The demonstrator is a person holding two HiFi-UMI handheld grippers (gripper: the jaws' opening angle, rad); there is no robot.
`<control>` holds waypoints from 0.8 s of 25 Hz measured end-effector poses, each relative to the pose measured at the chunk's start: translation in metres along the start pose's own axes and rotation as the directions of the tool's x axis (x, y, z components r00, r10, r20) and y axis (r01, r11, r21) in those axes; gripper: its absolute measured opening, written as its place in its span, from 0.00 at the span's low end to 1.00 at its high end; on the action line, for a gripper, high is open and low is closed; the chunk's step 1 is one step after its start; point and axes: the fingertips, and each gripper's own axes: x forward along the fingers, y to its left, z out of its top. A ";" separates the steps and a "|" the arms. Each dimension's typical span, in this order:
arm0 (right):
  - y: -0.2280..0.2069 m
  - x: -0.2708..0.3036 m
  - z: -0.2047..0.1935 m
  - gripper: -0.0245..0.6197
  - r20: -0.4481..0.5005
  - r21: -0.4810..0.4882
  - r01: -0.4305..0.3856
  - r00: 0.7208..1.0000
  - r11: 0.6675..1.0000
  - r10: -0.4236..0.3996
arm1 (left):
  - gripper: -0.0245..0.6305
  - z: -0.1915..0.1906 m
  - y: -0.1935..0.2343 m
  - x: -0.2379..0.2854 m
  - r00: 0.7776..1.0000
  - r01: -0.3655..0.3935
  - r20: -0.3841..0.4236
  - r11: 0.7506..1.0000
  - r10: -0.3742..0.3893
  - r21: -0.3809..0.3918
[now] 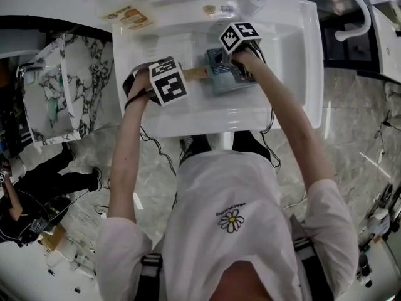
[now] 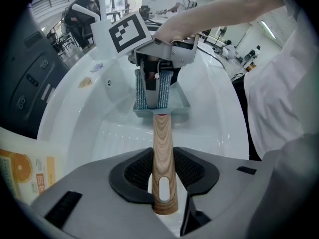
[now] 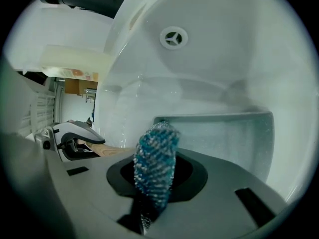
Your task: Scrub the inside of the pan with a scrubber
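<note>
Wood-grained and pale, the handle (image 2: 162, 133) is clamped between the pads of the left gripper (image 2: 164, 176), which pins the square blue-grey pan (image 3: 229, 138) on the floor of the white sink (image 1: 301, 55). The right gripper (image 3: 154, 193) is closed on a blue-and-silver mesh scrubber (image 3: 155, 158), whose free end pokes out over the pan's near wall. Whether the mesh actually touches the pan's inner surface is hard to say from these angles; it looks just above or at the rim. The main risk, as I judge it, lies in leverage: the pan is held only far out on its handle, so a firm sideways stroke could swing it on the slick basin or twist the handle in the pads. The scrubber is soft and pinched at one end, so hard pressure may fold it or pull it free, leaving bare jaws scraping the pan.
</note>
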 end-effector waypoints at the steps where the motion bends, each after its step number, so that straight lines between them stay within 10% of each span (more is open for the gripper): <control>1: 0.001 0.000 0.000 0.13 -0.002 -0.003 -0.002 1.000 1.000 0.002 | 0.25 0.000 0.000 0.000 1.000 0.000 -0.001 1.000 0.000 0.002; 12: -0.008 -0.016 -0.002 0.13 0.018 -0.012 0.007 1.000 1.000 -0.007 | 0.25 -0.001 0.002 -0.001 1.000 -0.001 -0.005 1.000 0.001 0.012; 20: -0.073 -0.051 -0.021 0.13 -0.002 0.001 0.172 0.985 0.985 -0.172 | 0.25 -0.001 0.003 -0.002 1.000 -0.012 0.002 1.000 0.012 0.013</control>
